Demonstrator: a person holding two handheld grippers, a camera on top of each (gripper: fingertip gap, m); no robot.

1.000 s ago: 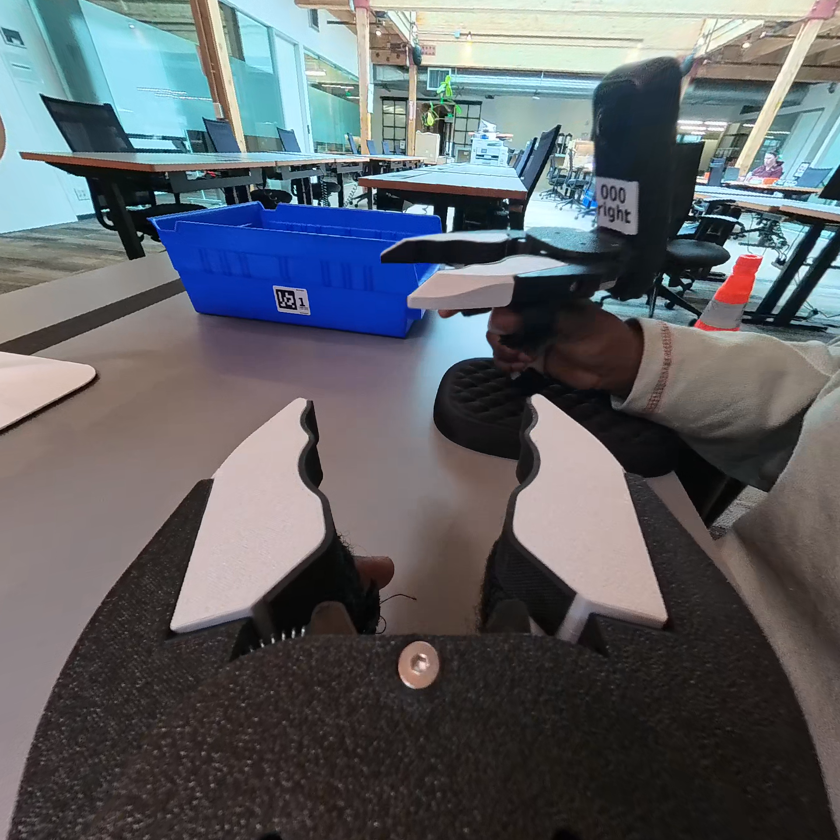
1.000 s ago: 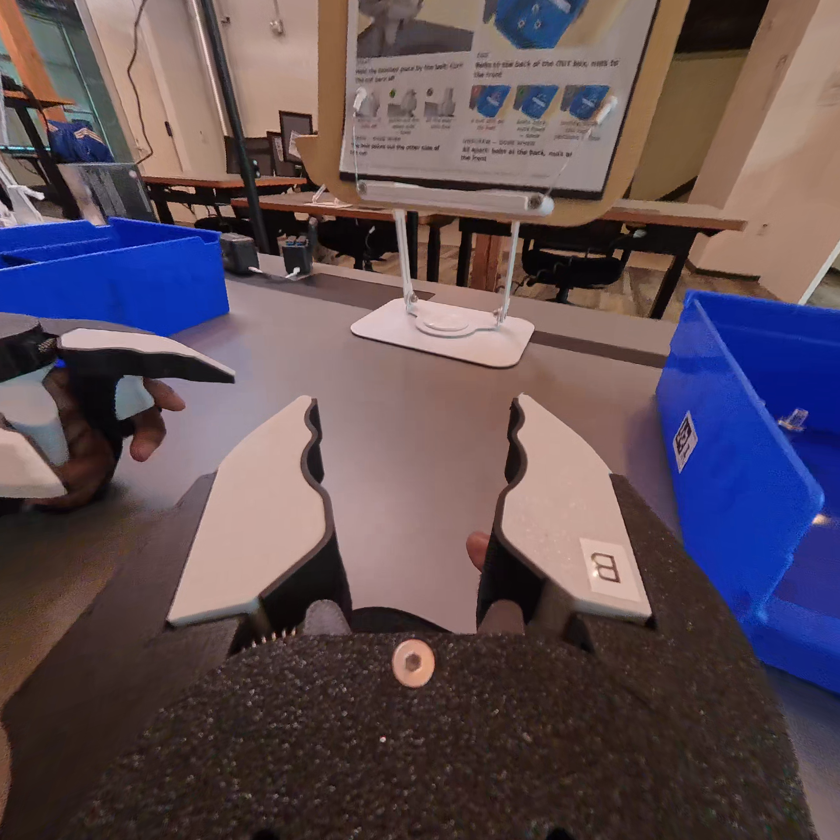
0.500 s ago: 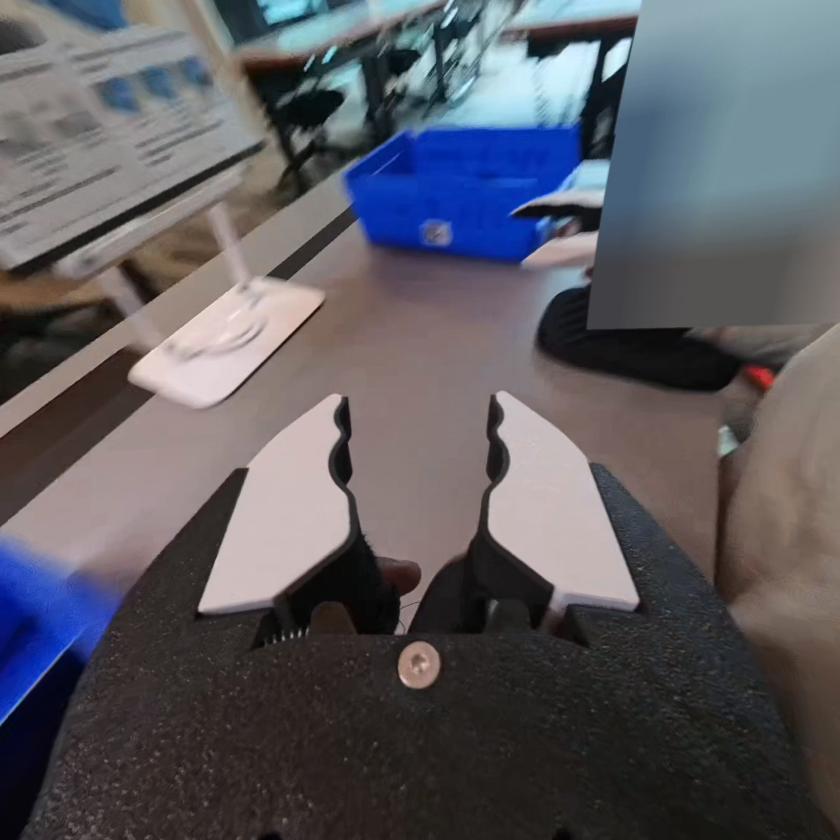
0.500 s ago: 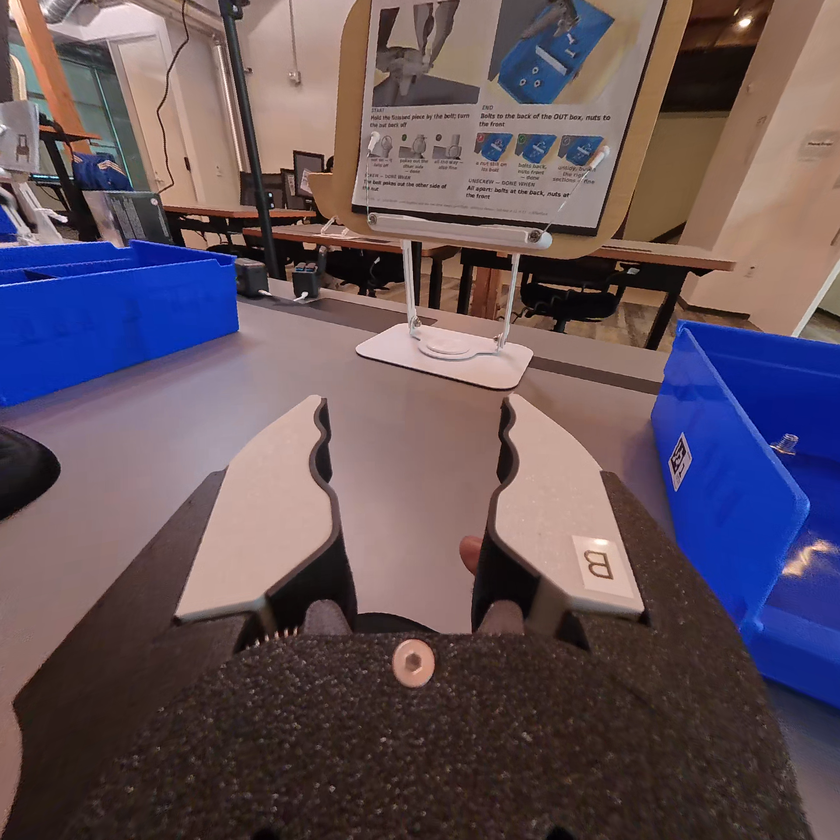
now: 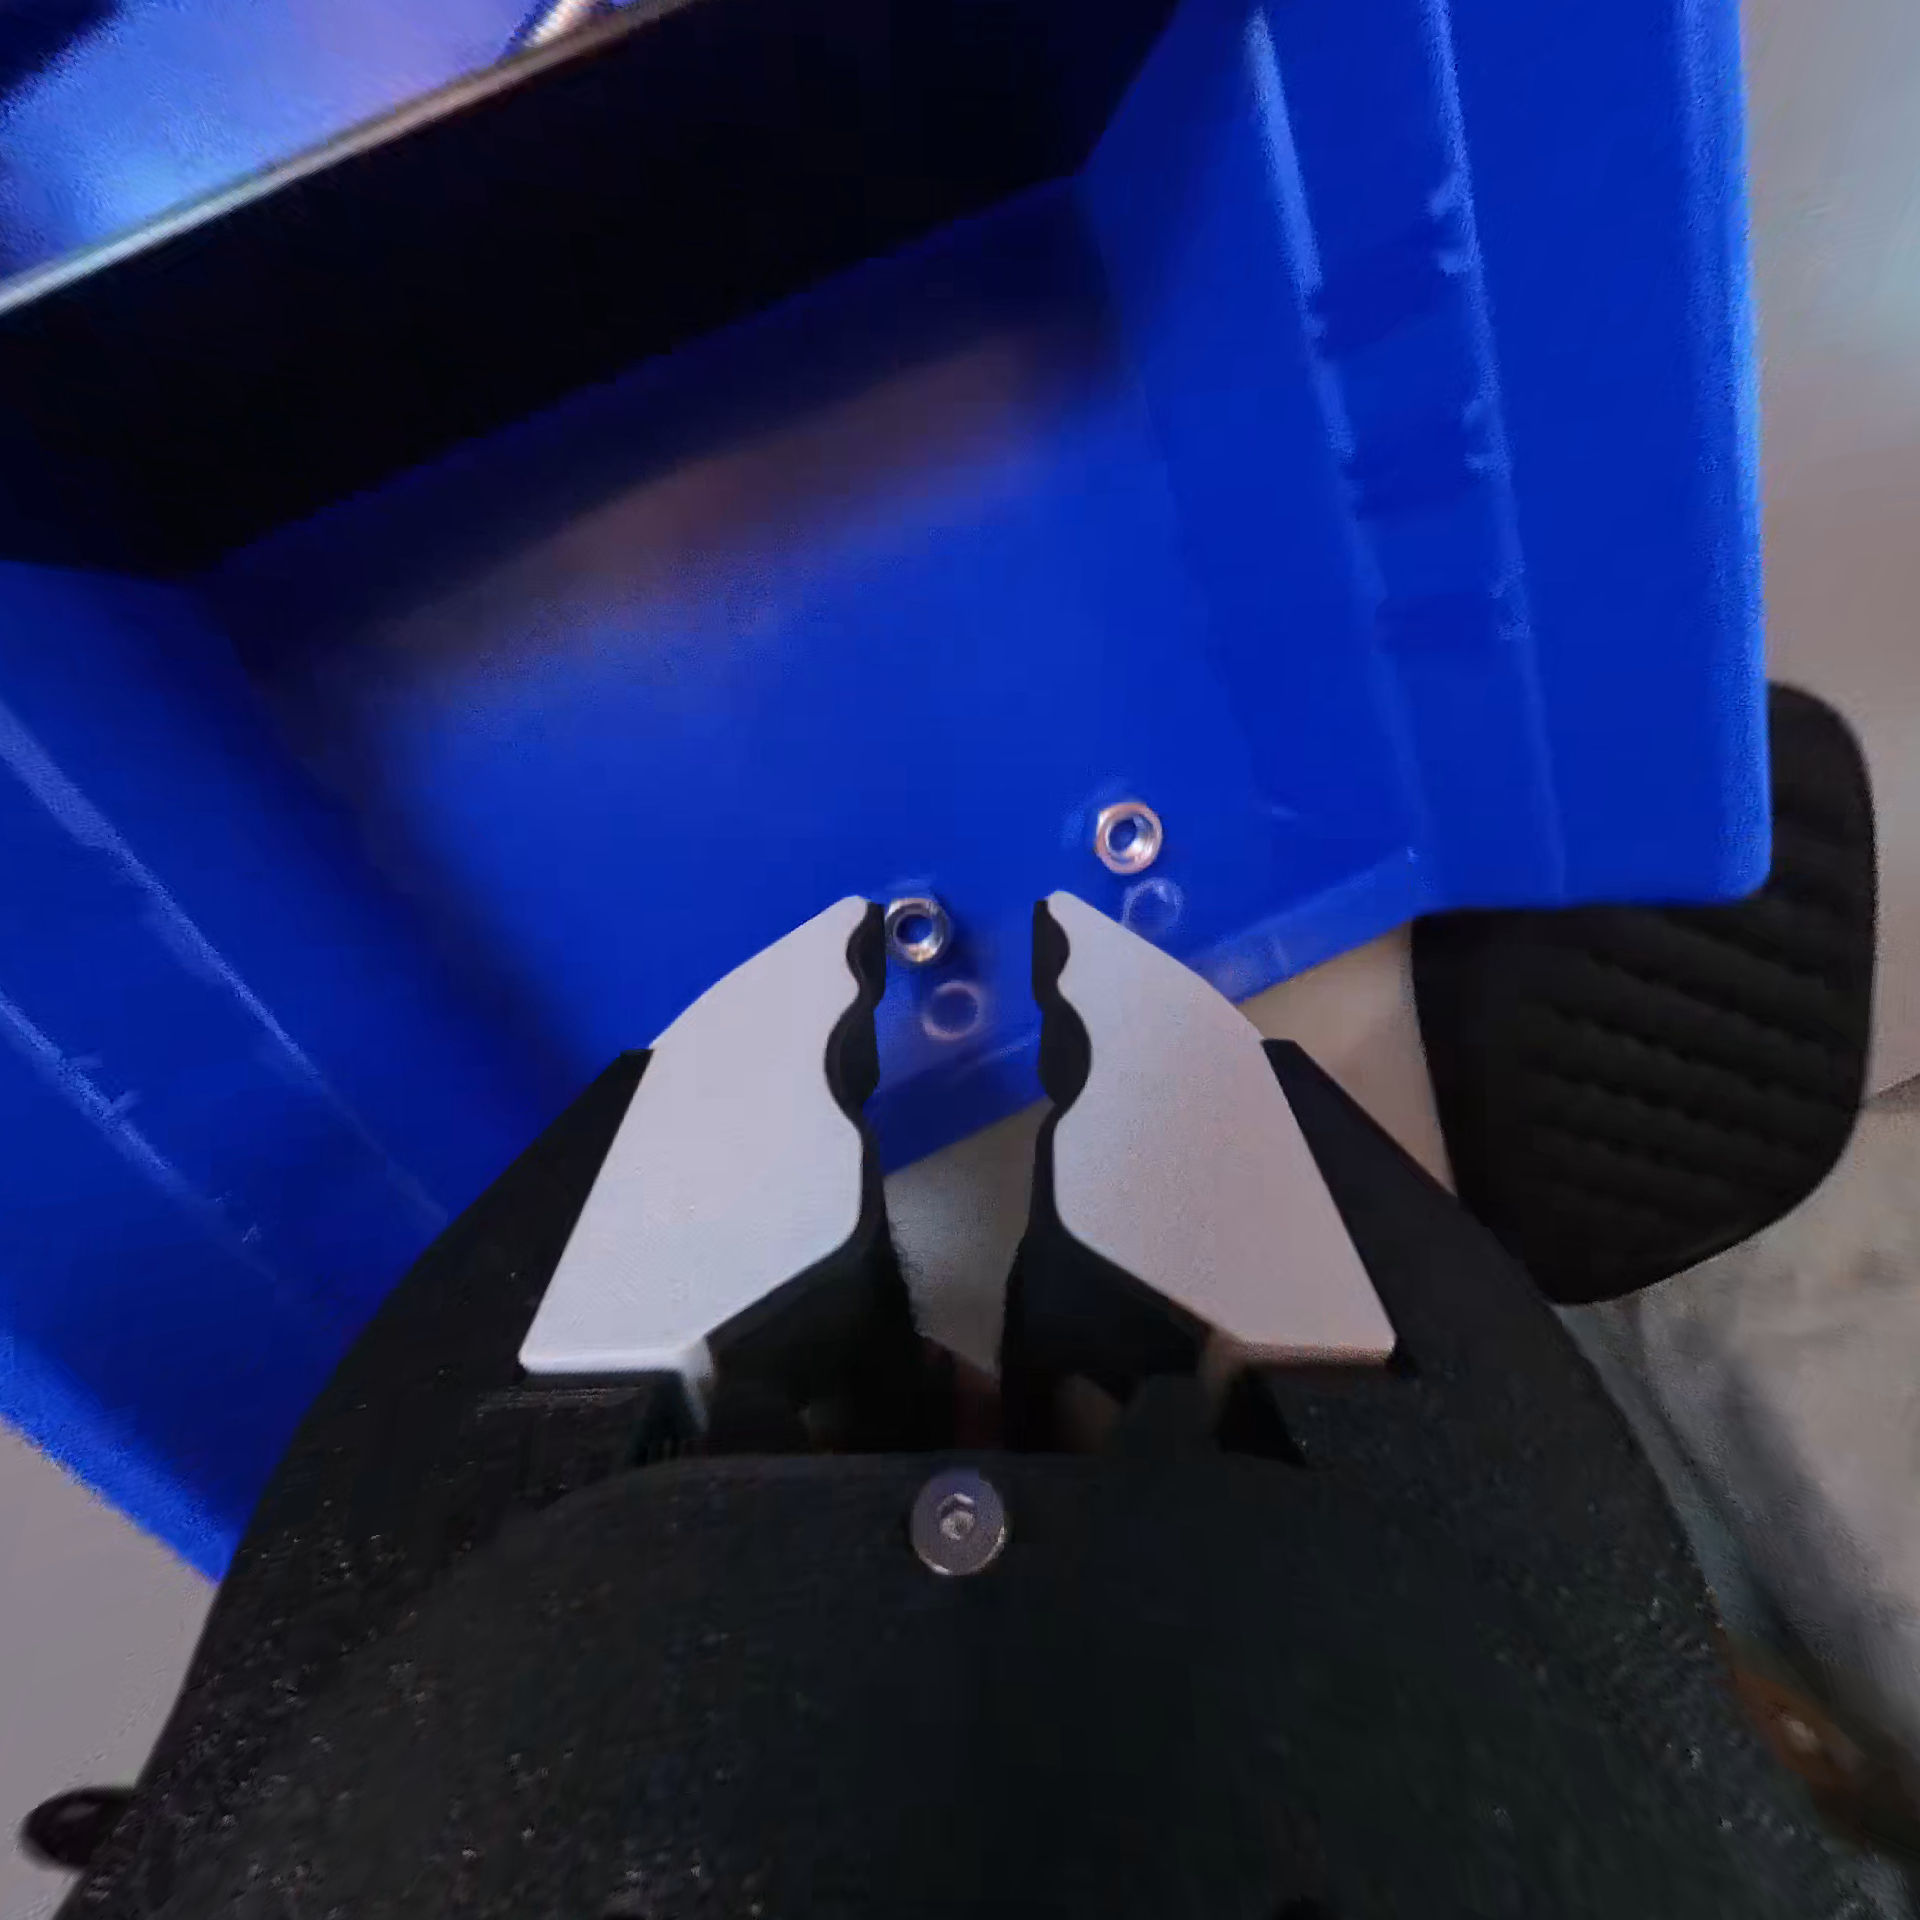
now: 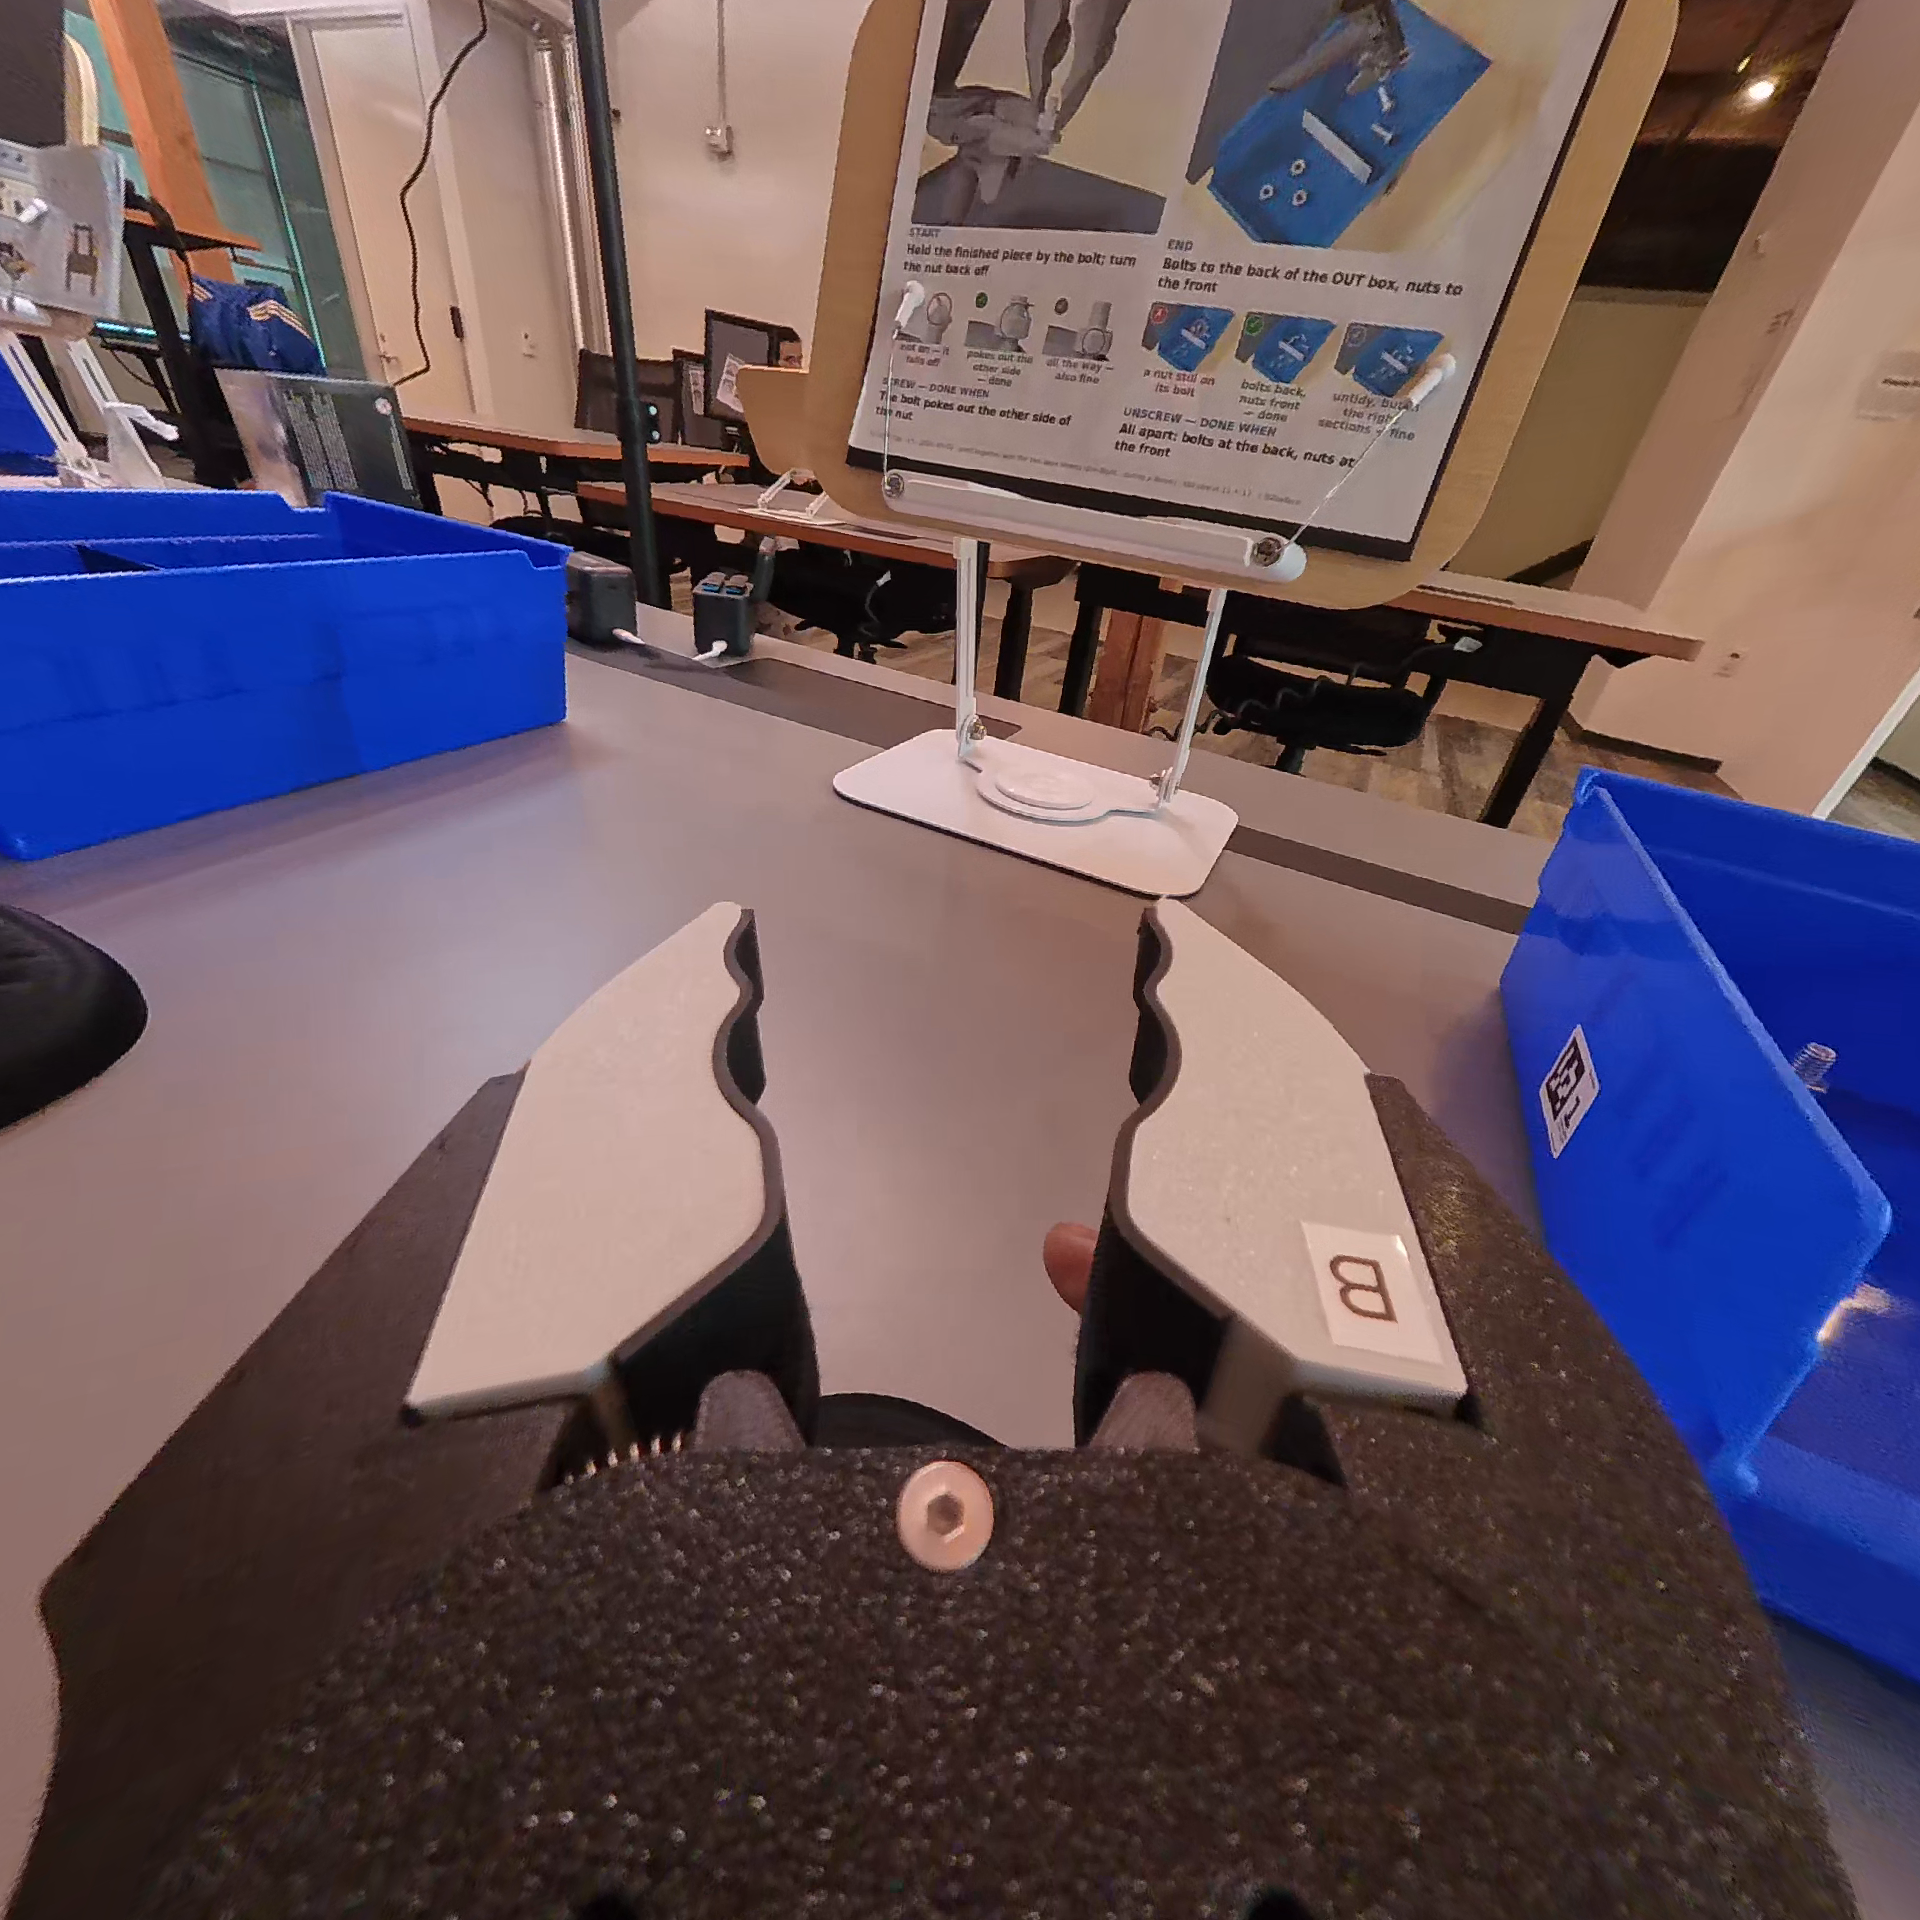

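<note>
An open office with long desks and chairs lies behind a grey table [image 6: 520, 987].

Left wrist view: the left gripper [image 5: 956, 914] reaches down over the near wall into a blue bin [image 5: 623, 675]. Its jaws stand a little apart and clamp nothing. A silver nut [image 5: 918, 929] lies on the bin floor between the fingertips, just beside the left fingertip [image 5: 831, 935]; a clear gap separates it from the right one. A second nut [image 5: 1129, 836] lies on the floor near by, up and to the right, outside the jaws. A black pad [image 5: 1662, 1039] lies on the table just outside the bin's right corner.

Right wrist view: the right gripper [image 6: 945, 920] is held over bare table, jaws wide apart and bare. Ahead stands a white stand [image 6: 1039, 810] bearing an instruction sheet [image 6: 1195, 260]. A blue bin [image 6: 1683, 1195] at the right holds a bolt [image 6: 1816, 1062]. Another blue bin [image 6: 260, 644] sits far left, with the edge of the black pad [image 6: 52, 997] before it.
</note>
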